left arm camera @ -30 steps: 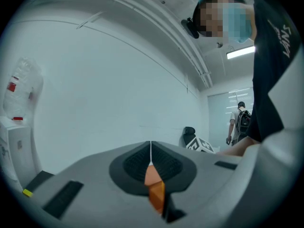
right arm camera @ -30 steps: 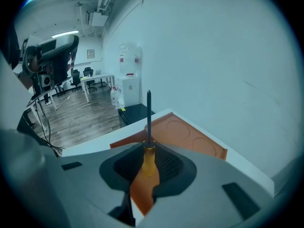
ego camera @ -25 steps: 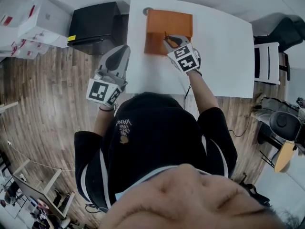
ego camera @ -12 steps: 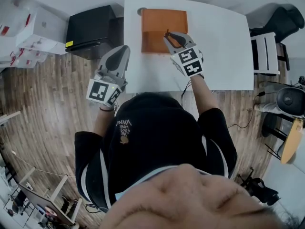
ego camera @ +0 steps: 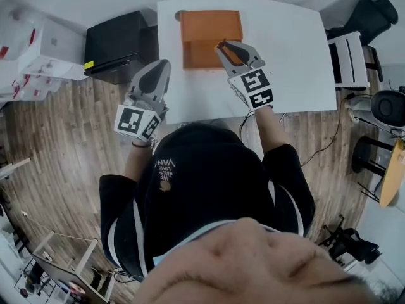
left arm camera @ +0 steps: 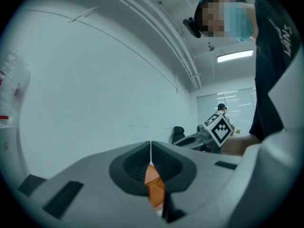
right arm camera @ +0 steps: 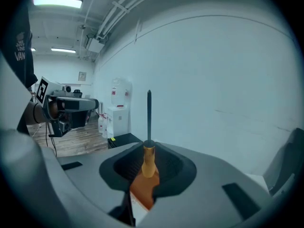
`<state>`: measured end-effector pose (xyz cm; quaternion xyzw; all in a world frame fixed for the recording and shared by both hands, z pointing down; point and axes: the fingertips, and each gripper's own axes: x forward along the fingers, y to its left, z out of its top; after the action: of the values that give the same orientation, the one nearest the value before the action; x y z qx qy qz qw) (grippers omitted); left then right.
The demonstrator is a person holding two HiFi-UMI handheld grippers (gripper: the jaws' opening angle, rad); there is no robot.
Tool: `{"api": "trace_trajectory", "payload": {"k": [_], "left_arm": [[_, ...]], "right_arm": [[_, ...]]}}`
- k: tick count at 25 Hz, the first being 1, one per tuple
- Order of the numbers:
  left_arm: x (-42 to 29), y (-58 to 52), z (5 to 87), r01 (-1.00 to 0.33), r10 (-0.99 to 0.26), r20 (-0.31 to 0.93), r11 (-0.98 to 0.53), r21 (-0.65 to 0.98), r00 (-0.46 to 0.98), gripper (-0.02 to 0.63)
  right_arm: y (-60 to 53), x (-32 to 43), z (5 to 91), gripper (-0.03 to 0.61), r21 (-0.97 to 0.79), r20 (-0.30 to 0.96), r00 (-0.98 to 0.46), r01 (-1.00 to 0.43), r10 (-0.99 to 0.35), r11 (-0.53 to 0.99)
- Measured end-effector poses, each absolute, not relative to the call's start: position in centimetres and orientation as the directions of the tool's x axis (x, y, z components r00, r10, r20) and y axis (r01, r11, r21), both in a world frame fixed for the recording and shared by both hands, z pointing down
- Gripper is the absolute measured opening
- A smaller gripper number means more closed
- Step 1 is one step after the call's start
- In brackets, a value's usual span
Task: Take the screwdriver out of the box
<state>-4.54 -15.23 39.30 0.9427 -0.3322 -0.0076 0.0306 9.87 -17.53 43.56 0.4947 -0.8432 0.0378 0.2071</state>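
An open orange box (ego camera: 209,30) stands at the far side of the white table (ego camera: 297,56). My right gripper (ego camera: 223,45) hangs above the box's near right part, shut on the screwdriver (ego camera: 221,43). In the right gripper view the screwdriver's orange handle (right arm camera: 149,163) is clamped between the jaws of the right gripper (right arm camera: 148,175), and its dark shaft (right arm camera: 148,113) stands straight up. My left gripper (ego camera: 159,65) is off the table's left edge, over the floor. Its jaws (left arm camera: 151,151) are shut with nothing in them; a sliver of orange shows through the slit below.
A black cabinet (ego camera: 117,43) stands left of the table, with white cartons (ego camera: 31,56) further left. White chairs (ego camera: 348,59) stand at the right. Wooden floor (ego camera: 63,144) lies under the left gripper. A cable hangs from the table's near edge.
My right gripper has risen with the screwdriver in it and now stands higher above the box. The left gripper has stayed where it was.
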Motion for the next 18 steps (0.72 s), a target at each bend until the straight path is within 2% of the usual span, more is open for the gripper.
{"api": "trace_trajectory", "payload": {"k": [18], "left_arm": [[-3.9,-15.1,39.0,-0.579,-0.580,-0.006,-0.814,0.050,0.815,0.017]], "right_arm": [[-13.0,10.8,38.4,0.080,0.118,0.222,-0.388,-0.900,-0.894,0.420]]}}
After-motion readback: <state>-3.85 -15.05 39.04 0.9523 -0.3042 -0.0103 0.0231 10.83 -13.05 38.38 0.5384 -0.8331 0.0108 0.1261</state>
